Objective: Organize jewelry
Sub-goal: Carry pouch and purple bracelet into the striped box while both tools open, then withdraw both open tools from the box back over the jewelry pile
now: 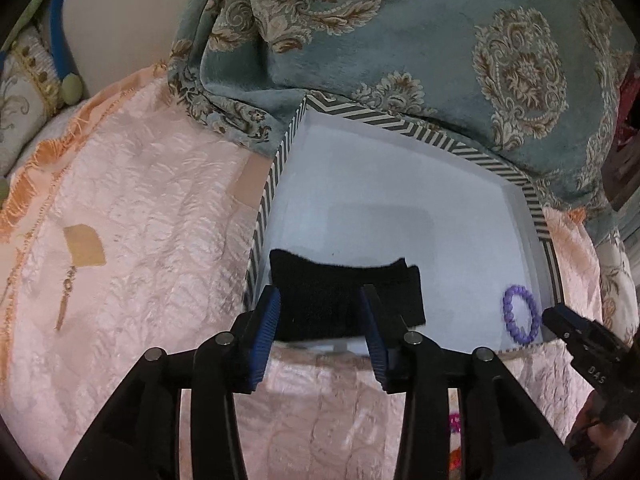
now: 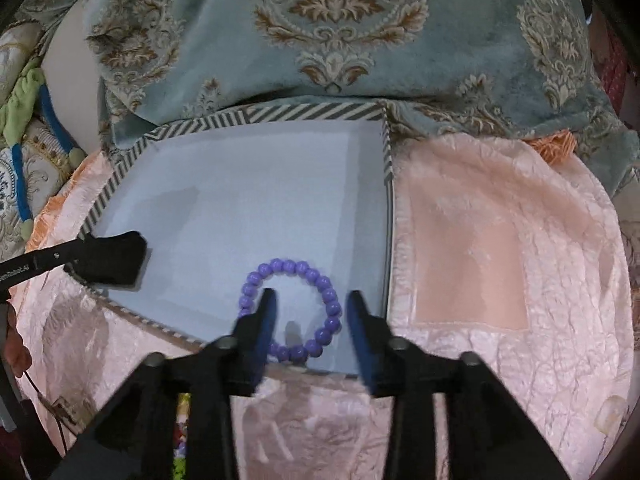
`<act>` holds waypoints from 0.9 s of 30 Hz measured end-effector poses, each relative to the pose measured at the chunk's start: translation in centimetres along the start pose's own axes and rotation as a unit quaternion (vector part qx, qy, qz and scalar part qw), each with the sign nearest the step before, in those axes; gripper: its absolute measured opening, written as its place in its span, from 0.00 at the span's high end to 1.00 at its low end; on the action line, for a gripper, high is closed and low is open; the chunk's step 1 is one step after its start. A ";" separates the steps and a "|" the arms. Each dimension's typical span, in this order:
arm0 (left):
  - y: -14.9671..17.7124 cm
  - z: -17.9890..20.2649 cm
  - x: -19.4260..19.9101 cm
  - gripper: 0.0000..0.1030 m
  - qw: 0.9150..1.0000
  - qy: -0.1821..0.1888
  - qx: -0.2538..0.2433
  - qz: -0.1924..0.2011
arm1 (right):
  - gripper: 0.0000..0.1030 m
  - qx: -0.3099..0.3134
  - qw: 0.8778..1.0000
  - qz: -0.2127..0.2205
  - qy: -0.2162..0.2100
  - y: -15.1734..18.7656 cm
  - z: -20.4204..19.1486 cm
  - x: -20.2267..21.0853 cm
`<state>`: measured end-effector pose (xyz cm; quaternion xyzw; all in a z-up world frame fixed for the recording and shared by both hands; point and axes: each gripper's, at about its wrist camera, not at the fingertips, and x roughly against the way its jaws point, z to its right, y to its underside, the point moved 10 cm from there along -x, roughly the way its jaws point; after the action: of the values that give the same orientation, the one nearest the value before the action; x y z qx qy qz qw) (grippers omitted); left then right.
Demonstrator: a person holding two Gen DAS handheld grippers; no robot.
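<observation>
Left black plastic two-finger gripper (image 1: pixel 322 322): angular linkage arms, round silver pivot pins, blue ribbed finger pads (image 1: pixel 266 332). Right black plastic gripper (image 2: pixel 312 326): same build, blue pads, dull grey pins. Small white lettering on each gripper's outer side, only partly legible.

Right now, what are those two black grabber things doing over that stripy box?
A person is tidying jewelry with a grabber in each hand. Both reach into the stripy box, which sits on a pink bedspread. The right gripper is open above a purple bead bracelet lying on the box floor. The left gripper is open too, with a black cloth band between its fingers, at the box's near edge.
</observation>
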<state>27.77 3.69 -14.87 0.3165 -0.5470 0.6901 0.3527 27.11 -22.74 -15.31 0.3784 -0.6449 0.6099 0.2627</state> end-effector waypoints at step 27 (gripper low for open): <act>8.2 4.1 14.4 0.77 0.991 -0.032 -0.067 0.108 | 0.37 0.022 0.997 0.076 -0.024 7.3 -5.5 15.2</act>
<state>13.18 0.48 -6.58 0.2531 -0.6344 0.6751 0.2788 11.79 -20.08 -6.77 0.3487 -0.6643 0.6328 0.1916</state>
